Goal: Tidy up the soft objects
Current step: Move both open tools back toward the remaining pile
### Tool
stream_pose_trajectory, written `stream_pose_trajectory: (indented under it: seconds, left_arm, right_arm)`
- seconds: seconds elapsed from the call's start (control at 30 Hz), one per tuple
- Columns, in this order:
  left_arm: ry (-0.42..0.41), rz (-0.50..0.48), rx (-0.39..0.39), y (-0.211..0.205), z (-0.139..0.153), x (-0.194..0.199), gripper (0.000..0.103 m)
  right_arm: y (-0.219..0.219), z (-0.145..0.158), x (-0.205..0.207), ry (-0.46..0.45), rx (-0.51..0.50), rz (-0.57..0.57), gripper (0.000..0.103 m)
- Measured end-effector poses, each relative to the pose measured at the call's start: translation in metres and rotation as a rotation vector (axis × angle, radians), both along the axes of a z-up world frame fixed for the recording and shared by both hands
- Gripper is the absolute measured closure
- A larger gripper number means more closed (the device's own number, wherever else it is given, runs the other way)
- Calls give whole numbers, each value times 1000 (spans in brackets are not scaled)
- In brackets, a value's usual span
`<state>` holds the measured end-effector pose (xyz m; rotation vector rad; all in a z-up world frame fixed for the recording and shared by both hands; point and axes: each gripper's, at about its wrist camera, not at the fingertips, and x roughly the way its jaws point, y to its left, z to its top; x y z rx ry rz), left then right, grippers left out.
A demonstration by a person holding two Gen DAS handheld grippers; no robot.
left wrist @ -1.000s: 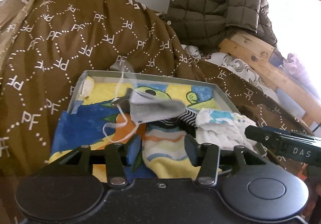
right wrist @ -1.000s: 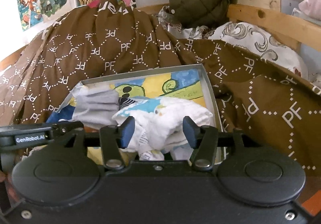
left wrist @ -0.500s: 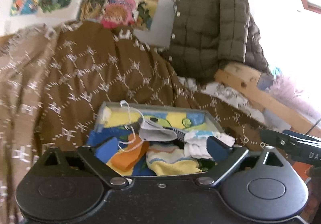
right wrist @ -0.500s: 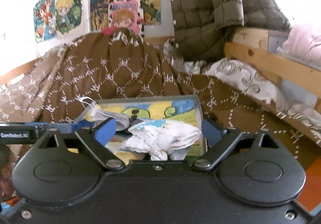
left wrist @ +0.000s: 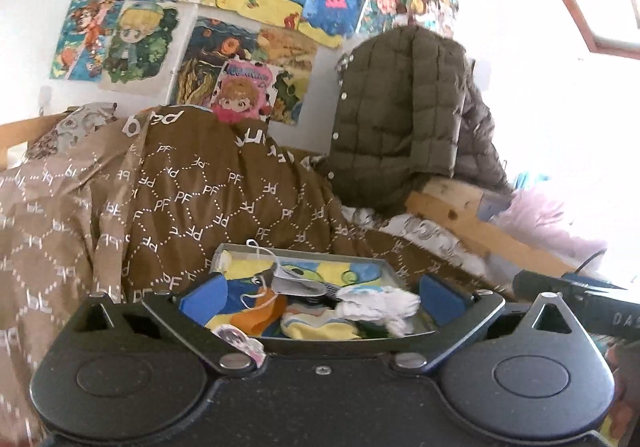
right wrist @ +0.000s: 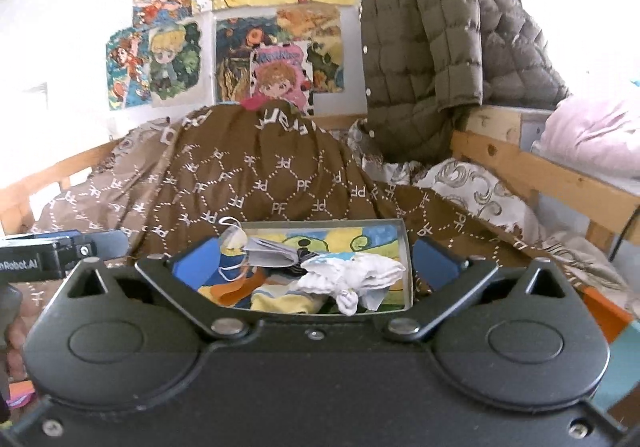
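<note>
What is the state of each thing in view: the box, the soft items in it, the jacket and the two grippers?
Box: open, no lid on it, resting on the brown blanket.
Mask: crumpled, in the box.
White cloth: bunched, in the box.
Yellow sock: lying in the box.
Jacket: draped over the wooden frame.
Left gripper: opening, nothing between the fingers.
Right gripper: opening, nothing held.

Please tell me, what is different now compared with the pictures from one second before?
Both grippers let go and drew back from the box. The left gripper released the striped yellow sock; the right gripper released the white cloth. The jaws of both are opening, with nothing between them. The sock, cloth and grey face mask stay in the box on the brown blanket.
</note>
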<state>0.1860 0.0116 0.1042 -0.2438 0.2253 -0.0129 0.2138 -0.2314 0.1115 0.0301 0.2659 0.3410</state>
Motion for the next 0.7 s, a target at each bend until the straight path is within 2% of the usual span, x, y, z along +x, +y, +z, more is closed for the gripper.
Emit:
stream_pose_trajectory:
  seconds: [0.23,0.4,0.7]
  left_arm:
    - [-35,-3,35,-21,-8,-52,1]
    - [-12,-8,29,-25,-22,-75,1]
    - [46,17,33,-22,-46,-101,1]
  right_arm:
    - [-13,9,-58,-29,19,-27,1]
    - [-18,4,-89,-39,7,-39,1]
    - [-21,-14,-116,-20,2,-69,1]
